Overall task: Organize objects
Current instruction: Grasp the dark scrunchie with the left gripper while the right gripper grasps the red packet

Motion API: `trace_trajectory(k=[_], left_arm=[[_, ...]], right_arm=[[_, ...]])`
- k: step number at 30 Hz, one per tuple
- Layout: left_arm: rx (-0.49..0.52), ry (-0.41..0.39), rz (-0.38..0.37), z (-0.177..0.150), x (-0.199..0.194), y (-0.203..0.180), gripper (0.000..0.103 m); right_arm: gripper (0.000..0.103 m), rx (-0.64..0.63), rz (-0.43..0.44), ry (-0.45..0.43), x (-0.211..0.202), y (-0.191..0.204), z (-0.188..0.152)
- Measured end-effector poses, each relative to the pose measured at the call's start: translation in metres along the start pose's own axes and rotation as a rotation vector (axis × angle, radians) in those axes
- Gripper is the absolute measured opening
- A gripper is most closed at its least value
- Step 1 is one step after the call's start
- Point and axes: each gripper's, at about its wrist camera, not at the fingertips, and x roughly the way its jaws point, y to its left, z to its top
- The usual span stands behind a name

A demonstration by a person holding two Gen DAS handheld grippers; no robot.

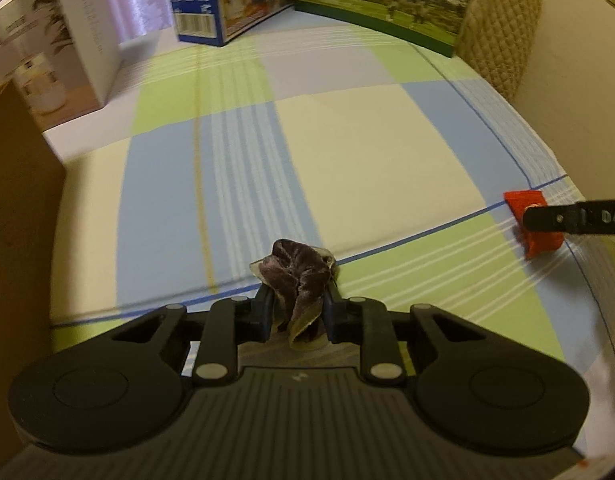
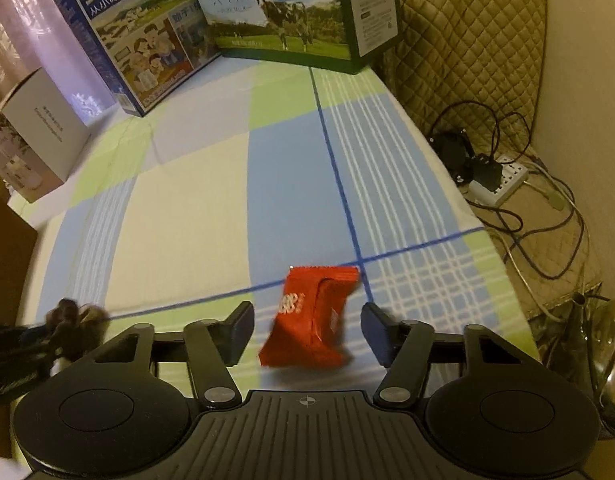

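Left gripper [image 1: 297, 312]: your fingers are clamped on a purple velvet scrunchie [image 1: 297, 280], which bunches up above the pads and hangs a little below them.
Right gripper [image 2: 307, 330]: your fingers stand partly apart on either side of a red snack packet [image 2: 311, 320]; a gap shows at each pad, so nothing is gripped.
Red snack packet: it lies on the checked sheet [image 2: 211, 200], tilted, near the crossing of two blue lines; in the left view it sits at 3 o'clock, partly behind a black finger [image 1: 547, 220].
Scrunchie from the right view: a blurred dark bundle at 9 o'clock.
Surface: the checked sheet looks like a bed cover; you cannot tell for sure.
Far edge, 12 o'clock: two milk cartons [image 2: 283, 12] stand upright, side by side.
Left edge, 10 o'clock: a white box [image 2: 35, 136].
Right side, 3 o'clock: a power strip [image 2: 503, 178] with tangled cables, off the sheet.
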Motion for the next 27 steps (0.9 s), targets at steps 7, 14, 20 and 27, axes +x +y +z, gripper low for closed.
trace_trajectory(k=[7,14,20,27], left_arm=[[-0.042,0.007,0.021,-0.011,-0.010,0.016,0.020],[-0.064,0.017,0.025,-0.024,-0.026,0.023,0.019],[-0.076,0.046,0.007,-0.050,-0.043,0.024,0.019],[-0.100,0.096,-0.007,-0.088,-0.067,0.023,0.019]], right_arm=[[0.030,-0.060,-0.031,0.002,0.005,0.012,-0.001],[0.026,-0.120,0.005,0.022,-0.001,0.026,-0.015],[0.026,-0.190,0.092,0.072,-0.013,0.048,-0.044],[0.026,-0.275,0.206,0.140,-0.033,0.075,-0.088]])
